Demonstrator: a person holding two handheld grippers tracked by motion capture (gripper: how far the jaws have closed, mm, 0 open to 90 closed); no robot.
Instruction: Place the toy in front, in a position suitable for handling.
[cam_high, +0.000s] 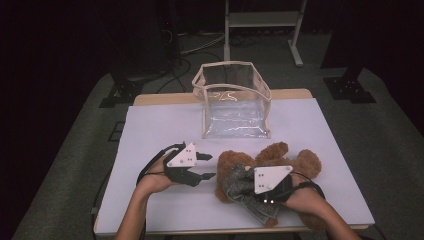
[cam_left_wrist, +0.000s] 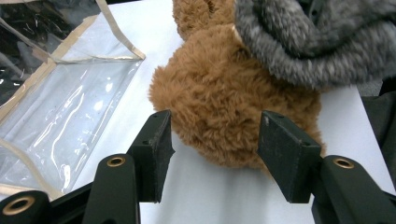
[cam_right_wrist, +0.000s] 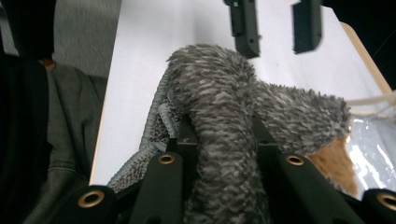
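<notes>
In the high view, the brown plush teddy bear (cam_high: 272, 167) lies on the white surface (cam_high: 160, 125), not yet in the clear plastic bag (cam_high: 232, 100). In the left gripper view, the left gripper (cam_left_wrist: 215, 140) has jaws apart around the bear, not pressing. In the right gripper view, the right gripper (cam_right_wrist: 224, 154) is clamped on the fuzzy grey garment (cam_right_wrist: 224, 107), which hides most of the bear.

Looks like a lab / recording setup, not a home — dark curtained surround, grey carpet floor (cam_high: 385, 150), cables (cam_high: 200, 45) on the floor, metal stand legs (cam_high: 295, 35) + black tripod feet (cam_high: 350, 90) behind a white-covered table (cam_high: 165, 125).
</notes>
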